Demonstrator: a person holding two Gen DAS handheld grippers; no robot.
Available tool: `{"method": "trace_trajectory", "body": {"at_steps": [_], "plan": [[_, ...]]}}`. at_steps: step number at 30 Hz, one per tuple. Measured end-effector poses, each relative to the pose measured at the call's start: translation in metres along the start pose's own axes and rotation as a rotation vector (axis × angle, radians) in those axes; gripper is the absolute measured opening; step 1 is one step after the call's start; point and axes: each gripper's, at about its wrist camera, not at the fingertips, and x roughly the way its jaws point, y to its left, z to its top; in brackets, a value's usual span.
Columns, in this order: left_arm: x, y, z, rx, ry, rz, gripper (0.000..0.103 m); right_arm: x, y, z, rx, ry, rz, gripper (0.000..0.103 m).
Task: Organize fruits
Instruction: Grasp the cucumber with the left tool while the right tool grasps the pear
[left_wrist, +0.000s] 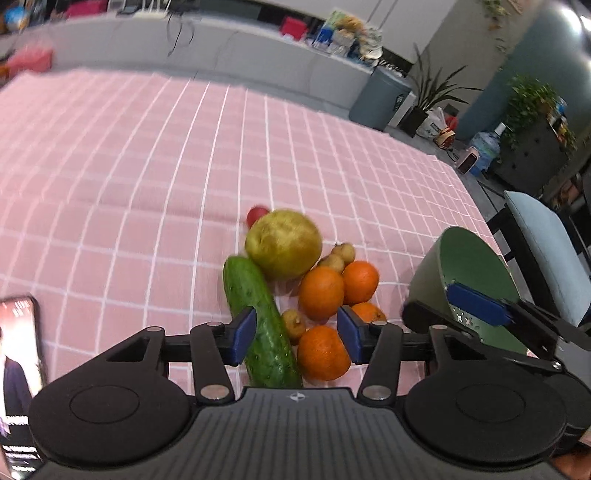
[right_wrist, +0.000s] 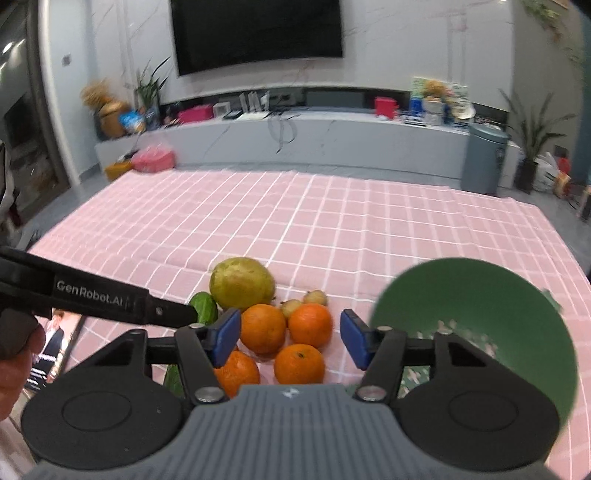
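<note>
Here both grippers hang with jaws half-spread and empty: the left gripper (left_wrist: 296, 334) over the cucumber (left_wrist: 260, 321), the right gripper (right_wrist: 289, 338) over the oranges (right_wrist: 263, 326), probably lining up picks. The fruit sits heaped on the pink-checked worktop (right_wrist: 332, 229) beside the green colander (right_wrist: 491, 314). Only the left view shows a small red fruit (left_wrist: 256, 214) behind the pomelo (left_wrist: 283, 243).

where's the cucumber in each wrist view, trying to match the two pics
Left wrist view: the cucumber runs diagonally at lower centre, its near part between the left gripper's fingers.
Right wrist view: only its tip shows left of centre, behind the other gripper's arm; a sliver shows lower down.
Shared landmark: the big yellow-green fruit right next to the cucumber's far end.
</note>
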Motion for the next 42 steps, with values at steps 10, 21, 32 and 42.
{"method": "trace_trajectory", "body": {"at_steps": [10, 21, 32, 42], "plan": [[0.033, 0.022, 0.004, -0.093, 0.077, 0.027, 0.059, 0.043, 0.000, 0.011, -0.035, 0.067, 0.018, 0.056], [0.048, 0.027, 0.004, -0.095, 0.100, 0.041, 0.046, 0.063, 0.004, 0.014, -0.066, 0.077, 0.029, 0.057], [0.031, 0.043, 0.004, -0.135, 0.026, 0.071, 0.044, 0.069, 0.013, 0.020, -0.113, 0.072, 0.043, 0.057], [0.027, 0.068, 0.008, -0.231, -0.011, 0.081, 0.044, 0.093, 0.035, 0.024, -0.281, 0.065, 0.089, 0.067]]}}
